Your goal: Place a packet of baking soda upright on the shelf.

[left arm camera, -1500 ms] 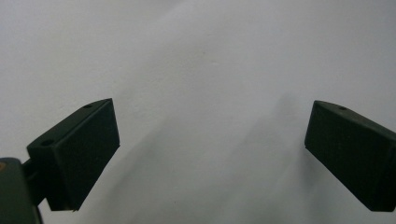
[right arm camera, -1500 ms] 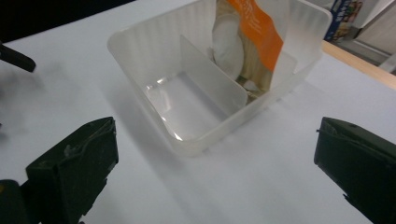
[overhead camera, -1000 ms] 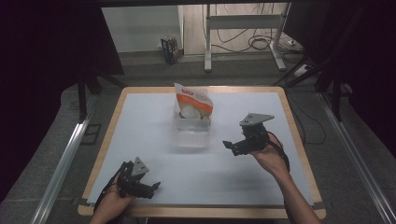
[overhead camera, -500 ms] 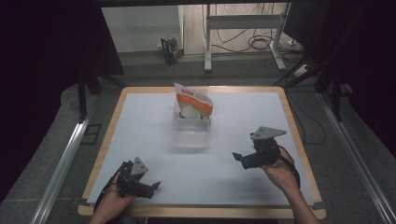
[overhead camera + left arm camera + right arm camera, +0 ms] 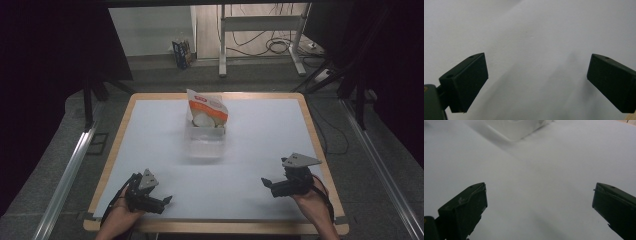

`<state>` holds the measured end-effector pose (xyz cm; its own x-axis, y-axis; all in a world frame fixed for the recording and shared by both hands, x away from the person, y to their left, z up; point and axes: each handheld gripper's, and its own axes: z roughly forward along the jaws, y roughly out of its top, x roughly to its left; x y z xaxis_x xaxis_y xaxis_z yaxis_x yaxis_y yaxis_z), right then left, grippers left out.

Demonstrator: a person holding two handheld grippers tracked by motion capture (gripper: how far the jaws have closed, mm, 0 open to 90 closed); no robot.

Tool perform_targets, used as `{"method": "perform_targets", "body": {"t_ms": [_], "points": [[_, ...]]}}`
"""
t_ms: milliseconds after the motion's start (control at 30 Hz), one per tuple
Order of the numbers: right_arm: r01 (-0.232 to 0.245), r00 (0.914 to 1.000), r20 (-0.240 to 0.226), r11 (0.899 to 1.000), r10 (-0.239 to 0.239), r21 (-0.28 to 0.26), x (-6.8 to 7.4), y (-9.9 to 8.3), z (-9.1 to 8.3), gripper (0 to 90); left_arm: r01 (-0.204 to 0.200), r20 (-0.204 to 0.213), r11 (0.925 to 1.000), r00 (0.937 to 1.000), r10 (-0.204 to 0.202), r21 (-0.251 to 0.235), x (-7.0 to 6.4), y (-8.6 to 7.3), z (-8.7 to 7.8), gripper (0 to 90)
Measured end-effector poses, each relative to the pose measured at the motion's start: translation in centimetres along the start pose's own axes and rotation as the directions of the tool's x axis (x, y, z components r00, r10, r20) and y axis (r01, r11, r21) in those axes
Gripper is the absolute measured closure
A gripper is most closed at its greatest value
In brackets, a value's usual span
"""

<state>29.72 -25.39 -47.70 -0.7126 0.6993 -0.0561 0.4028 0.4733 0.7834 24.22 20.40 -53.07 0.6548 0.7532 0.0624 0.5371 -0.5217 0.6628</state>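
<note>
Black jaws stand wide apart on both tools, and neither has hold of anything. The right gripper (image 5: pixel 266 183) sits low at the near right of the counter (image 5: pixel 260 150), aimed inward; seen through its own camera, the right gripper (image 5: pixel 539 207) has only bare white surface between its jaws, with the corner of a clear tub (image 5: pixel 516 127) well ahead and above. The left gripper (image 5: pixel 167 200) rests at the near left edge, in a hand (image 5: pixel 120 215); in its own view the left gripper (image 5: pixel 536 82) looks on plain counter, with a sliver of wooden rim at the lower right.

Well apart from both, toward the middle, stands the tub (image 5: pixel 205 142), and an orange-and-white pouch (image 5: pixel 206 111) stands upright at its far end; whether it sits inside the tub or just behind I cannot tell.

Risks, as I judge them: the tub is clear and light, so a jaw that comes in low could shove it along the smooth counter rather than catch its wall. The pouch stands tall and looks soft; a nudge to the tub, or a pinch near its top, could tip it over or crumple it. A one-sided approach may turn the tub, so the other gripper might need to steady it.
</note>
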Motion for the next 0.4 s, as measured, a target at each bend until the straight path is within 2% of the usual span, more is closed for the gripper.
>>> {"method": "perform_targets", "body": {"t_ms": [233, 400], "points": [[-0.013, 0.9998, 0.012, 0.999, 0.013, 0.042, 0.3, -1.7, -0.1, 0.0, 0.004, 0.007, 1.0000, 1.0000, -0.004, -0.007, 0.1, 0.0, -0.1, 3.4], [-0.016, 0.9998, 0.011, 0.999, 0.016, 0.050, 0.1, -1.7, 0.1, 0.0, 0.005, 0.005, 0.9999, 1.0000, -0.005, -0.008, 0.1, 0.0, -0.1, 3.3]]}}
